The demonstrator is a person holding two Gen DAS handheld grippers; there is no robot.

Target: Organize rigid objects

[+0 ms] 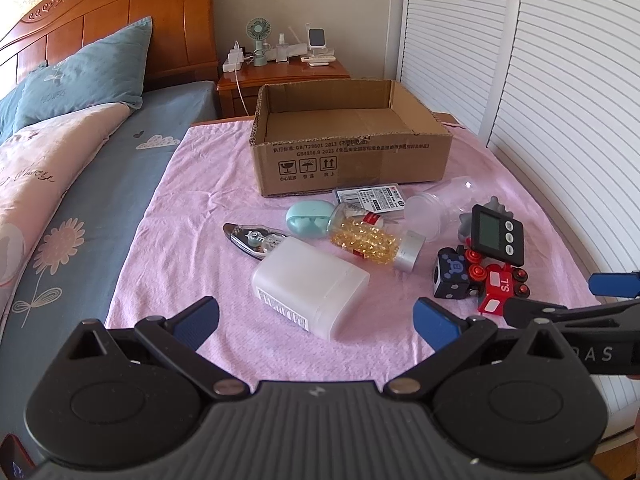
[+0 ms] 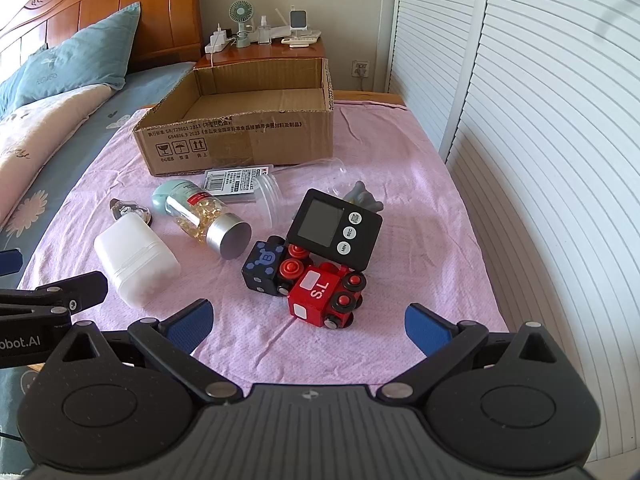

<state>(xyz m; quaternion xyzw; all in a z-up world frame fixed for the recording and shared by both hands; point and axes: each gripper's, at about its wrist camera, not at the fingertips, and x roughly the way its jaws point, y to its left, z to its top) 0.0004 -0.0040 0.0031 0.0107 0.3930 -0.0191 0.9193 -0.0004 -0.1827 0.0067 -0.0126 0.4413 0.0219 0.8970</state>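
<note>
An open, empty cardboard box (image 1: pixel 352 160) (image 2: pixel 240 144) stands at the far side of a pink cloth (image 1: pixel 192 208). In front of it lie a white plastic case (image 1: pixel 308 292) (image 2: pixel 134 264), a capsule bottle (image 1: pixel 372 240) (image 2: pixel 204 220), a mint earbud case (image 1: pixel 308 220), a correction tape (image 1: pixel 252 240), a clear cup (image 1: pixel 444 204), a black timer (image 1: pixel 496 234) (image 2: pixel 334 230), a black cube (image 2: pixel 266 266) and a red toy train (image 2: pixel 326 296). My left gripper (image 1: pixel 316 320) is open just before the white case. My right gripper (image 2: pixel 308 320) is open just before the train.
A card (image 1: pixel 370 198) lies against the box and a grey toy (image 2: pixel 362 198) behind the timer. A bed with pillows (image 1: pixel 80 72) is on the left, a nightstand (image 1: pixel 280 76) behind, louvred doors (image 1: pixel 540 80) on the right.
</note>
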